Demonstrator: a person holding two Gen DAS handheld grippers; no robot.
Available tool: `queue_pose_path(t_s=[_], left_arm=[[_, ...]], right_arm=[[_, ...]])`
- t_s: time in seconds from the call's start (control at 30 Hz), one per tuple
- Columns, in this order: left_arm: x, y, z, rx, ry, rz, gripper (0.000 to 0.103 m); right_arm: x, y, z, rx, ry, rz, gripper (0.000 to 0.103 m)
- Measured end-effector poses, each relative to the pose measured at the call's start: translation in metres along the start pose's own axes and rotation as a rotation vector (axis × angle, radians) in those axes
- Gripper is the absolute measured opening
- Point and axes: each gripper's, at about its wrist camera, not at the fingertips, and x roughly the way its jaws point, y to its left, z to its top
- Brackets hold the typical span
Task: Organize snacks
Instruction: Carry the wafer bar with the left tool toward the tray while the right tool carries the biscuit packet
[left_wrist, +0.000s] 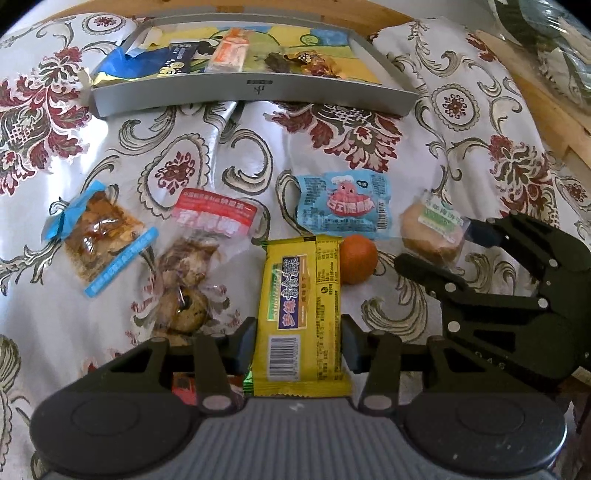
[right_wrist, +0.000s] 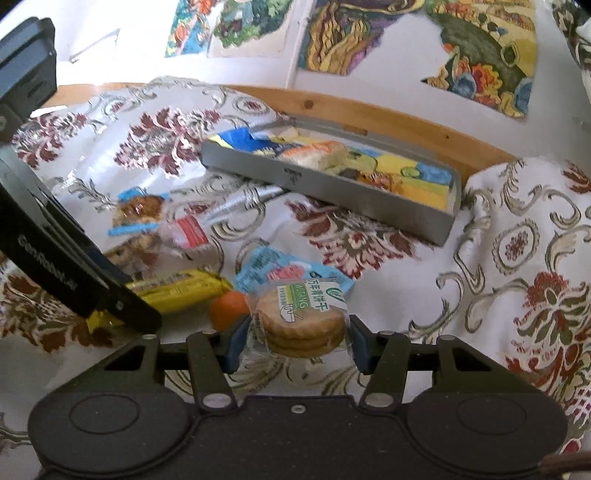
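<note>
A white cloth (left_wrist: 258, 155) with a glossy surface covers the whole work area. It carries a printed pattern of dark red flowers and grey-green scrolls, and it lies in soft folds and wrinkles. Under the cloth, a wooden board (right_wrist: 388, 110) in a light brown colour shows along the far edge. Behind this board stands a white wall (right_wrist: 147, 55). On the wall hang several colourful paintings (right_wrist: 480, 48) in yellow, green, blue and orange tones. In the upper right corner of the left wrist view lies some clear plastic wrapping (left_wrist: 546, 44) over something dark green.
</note>
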Motion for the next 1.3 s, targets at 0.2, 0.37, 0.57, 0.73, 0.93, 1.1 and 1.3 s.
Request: queue_pose_path(t_s=[0.2, 0.37, 0.57, 0.73, 0.93, 1.1, 1.3], left_arm=[[-0.008, -0.004, -0.004, 0.0, 0.003, -0.004, 0.05], [-0.016, -0.005, -0.008, 0.002, 0.001, -0.005, 0.05], [-0.031, -0.006, -0.007, 0.002, -0.024, -0.004, 0.05], [-0.045, 0.003, -0.001, -0.028, -0.084, -0.013, 0.05], [-0.054, 0.009, 0.007, -0.028, -0.149, -0.002, 0.05], [-0.054, 0.018, 0.021, -0.068, -0.213, -0.021, 0.05], [-0.057, 0.036, 0.054, -0.062, -0.284, -0.016, 0.05]], right_arm=[[-0.008, 0.006, 0.005, -0.02, -0.033, 0.016, 0.056], [-0.013, 0.009, 0.009, -0.034, -0.051, 0.015, 0.056], [-0.021, 0.014, 0.013, -0.043, -0.078, 0.013, 0.056], [-0.025, 0.012, 0.017, 0.016, -0.094, 0.014, 0.056], [-0.031, 0.013, 0.021, 0.038, -0.13, -0.01, 0.057], [-0.033, 0.009, 0.032, 0.073, -0.153, -0.034, 0.057], [-0.027, -0.002, 0.057, 0.101, -0.23, -0.07, 0.057]])
